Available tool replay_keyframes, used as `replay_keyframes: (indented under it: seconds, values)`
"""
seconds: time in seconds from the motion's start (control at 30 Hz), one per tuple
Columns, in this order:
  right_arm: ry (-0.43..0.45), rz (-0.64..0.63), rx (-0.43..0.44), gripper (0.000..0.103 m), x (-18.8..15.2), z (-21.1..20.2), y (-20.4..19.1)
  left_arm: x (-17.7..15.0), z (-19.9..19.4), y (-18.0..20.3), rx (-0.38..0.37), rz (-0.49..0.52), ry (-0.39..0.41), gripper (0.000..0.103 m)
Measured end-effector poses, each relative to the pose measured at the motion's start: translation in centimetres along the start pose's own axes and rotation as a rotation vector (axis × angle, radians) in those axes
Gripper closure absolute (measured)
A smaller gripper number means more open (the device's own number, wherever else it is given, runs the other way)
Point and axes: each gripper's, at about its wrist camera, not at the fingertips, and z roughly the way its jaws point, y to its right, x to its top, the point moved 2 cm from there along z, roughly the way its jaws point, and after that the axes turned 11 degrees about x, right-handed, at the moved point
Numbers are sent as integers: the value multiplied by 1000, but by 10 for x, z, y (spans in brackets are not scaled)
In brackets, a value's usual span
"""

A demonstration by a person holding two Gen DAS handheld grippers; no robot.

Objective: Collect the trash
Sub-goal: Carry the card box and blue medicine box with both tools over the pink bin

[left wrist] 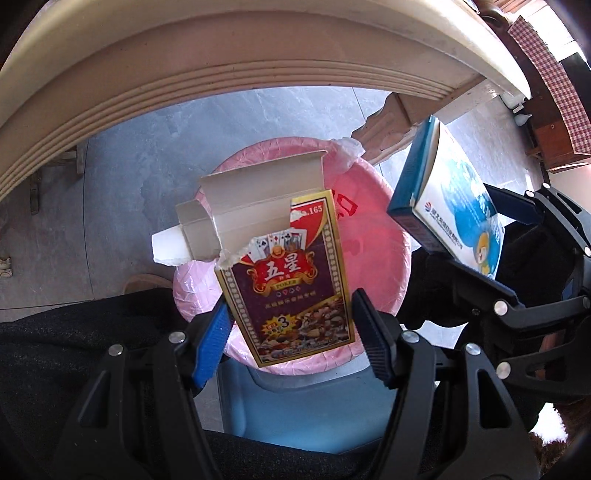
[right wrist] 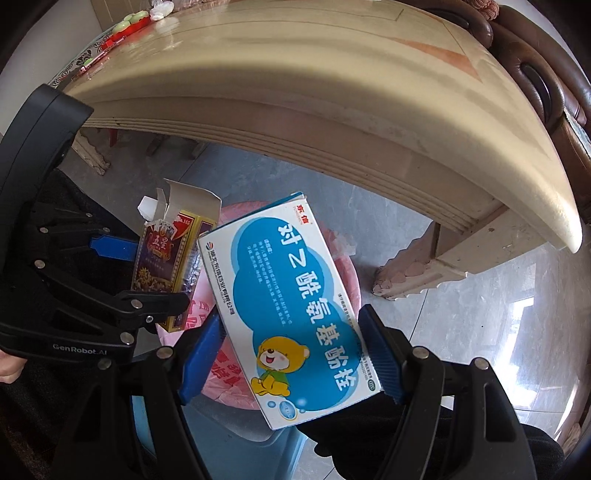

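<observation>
Right above the bin (left wrist: 369, 229), the left gripper (left wrist: 291, 317) clamps a card box (left wrist: 291, 288) and the right gripper (right wrist: 291, 354) clamps a medicine box (right wrist: 291, 306). Beyond it, the table (right wrist: 332, 92). Release off-centre and either box could clip the rim, landing on the floor.

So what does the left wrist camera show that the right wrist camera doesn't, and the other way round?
Only the left wrist view shows the playing card box's printed front head on and most of the bin's pink-lined opening. Only the right wrist view shows the medicine box's front with the cartoon bear, plus the red clutter on the tabletop. Both show the left gripper holding the card box, the right gripper holding the medicine box, and the table.
</observation>
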Motion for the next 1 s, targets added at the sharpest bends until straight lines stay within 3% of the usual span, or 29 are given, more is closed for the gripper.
replay_keyframes:
  seconds: [0.17, 0.53, 1.0]
  values:
    - [-32, 50, 15, 32, -3, 24, 10, 10, 21, 2, 37, -6, -39, 40]
    - [-110, 146, 53, 32, -11, 78, 36, 11, 75, -2, 37, -34, -202, 40]
    - [-145, 179, 79, 32, -11, 102, 48, 18, 98, -5, 26, -57, -285, 38]
